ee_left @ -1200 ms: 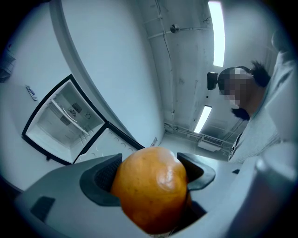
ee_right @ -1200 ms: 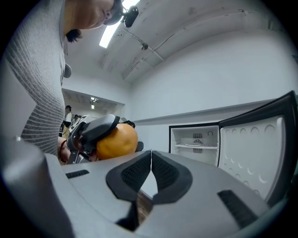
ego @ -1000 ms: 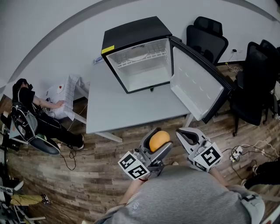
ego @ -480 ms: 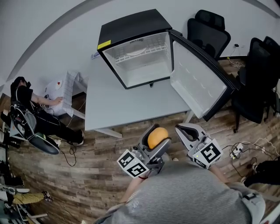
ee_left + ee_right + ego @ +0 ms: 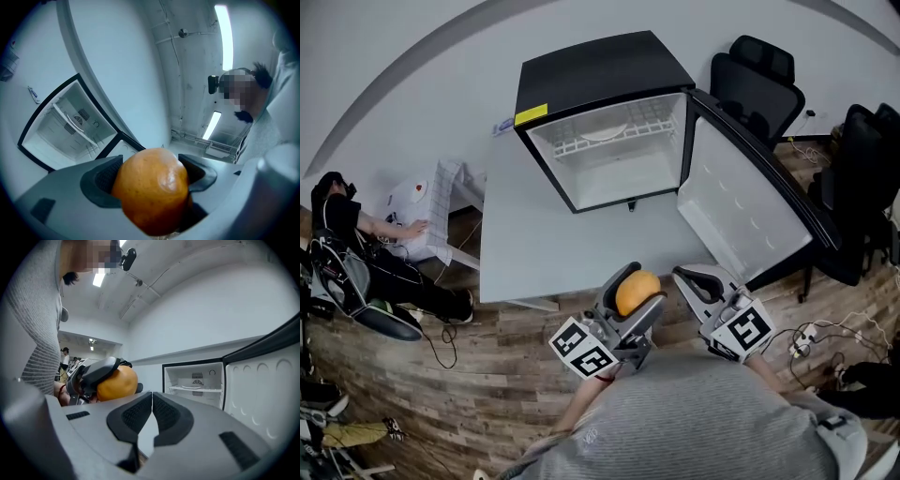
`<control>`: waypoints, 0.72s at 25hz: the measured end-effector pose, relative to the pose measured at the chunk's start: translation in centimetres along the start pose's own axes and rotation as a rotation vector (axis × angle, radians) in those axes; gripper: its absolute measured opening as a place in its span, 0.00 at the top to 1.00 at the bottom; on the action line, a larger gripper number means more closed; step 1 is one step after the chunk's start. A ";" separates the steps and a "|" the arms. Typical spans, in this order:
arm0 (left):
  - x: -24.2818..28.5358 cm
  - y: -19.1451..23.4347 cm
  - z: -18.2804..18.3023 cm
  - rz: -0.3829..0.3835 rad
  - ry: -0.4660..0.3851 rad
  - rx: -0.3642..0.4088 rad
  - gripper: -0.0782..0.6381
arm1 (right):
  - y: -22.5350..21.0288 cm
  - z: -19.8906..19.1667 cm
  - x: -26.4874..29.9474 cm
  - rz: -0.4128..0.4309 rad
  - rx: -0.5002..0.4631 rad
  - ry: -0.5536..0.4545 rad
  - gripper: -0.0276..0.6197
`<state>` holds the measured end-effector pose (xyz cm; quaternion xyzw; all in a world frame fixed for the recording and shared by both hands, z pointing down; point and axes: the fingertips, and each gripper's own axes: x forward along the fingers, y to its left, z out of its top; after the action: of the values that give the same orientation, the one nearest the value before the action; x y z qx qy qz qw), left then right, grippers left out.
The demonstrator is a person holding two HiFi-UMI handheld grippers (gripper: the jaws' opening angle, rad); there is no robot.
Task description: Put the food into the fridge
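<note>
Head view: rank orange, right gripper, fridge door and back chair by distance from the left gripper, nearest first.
1. Orange, in the left gripper's jaws.
2. Right gripper, just to its right.
3. Fridge door, open, ahead right.
4. Back chair, far right, by the wall.

We hold an orange point(image 5: 152, 197) in our left gripper point(image 5: 149, 179), its dark fingers point(image 5: 97, 182) pressed on both sides of the fruit. Behind, at left, the fridge point(image 5: 65, 129) stands open. Ceiling lights point(image 5: 224, 28) glow at upper right.
</note>
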<state>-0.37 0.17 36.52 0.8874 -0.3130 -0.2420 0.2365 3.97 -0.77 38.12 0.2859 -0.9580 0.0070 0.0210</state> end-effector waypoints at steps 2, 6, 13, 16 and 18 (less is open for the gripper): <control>0.4 1.6 1.1 0.004 -0.006 0.000 0.36 | -0.7 0.2 1.7 0.006 -0.006 0.005 0.94; 1.1 4.5 3.0 0.004 -0.013 0.003 0.36 | -2.2 0.6 4.7 0.003 -0.012 0.003 0.94; 2.0 7.9 5.6 -0.022 -0.006 0.012 0.36 | -3.8 0.9 8.4 -0.018 -0.022 0.002 0.94; 2.0 9.1 6.5 -0.034 -0.002 0.017 0.36 | -4.0 1.0 9.7 -0.030 -0.023 -0.005 0.94; 2.0 9.9 6.9 -0.041 0.000 0.020 0.36 | -4.1 0.9 10.5 -0.038 -0.023 -0.007 0.94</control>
<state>-7.32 -9.86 36.25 0.8960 -0.2971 -0.2435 0.2229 -2.58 -10.00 37.68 0.3036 -0.9526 -0.0053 0.0210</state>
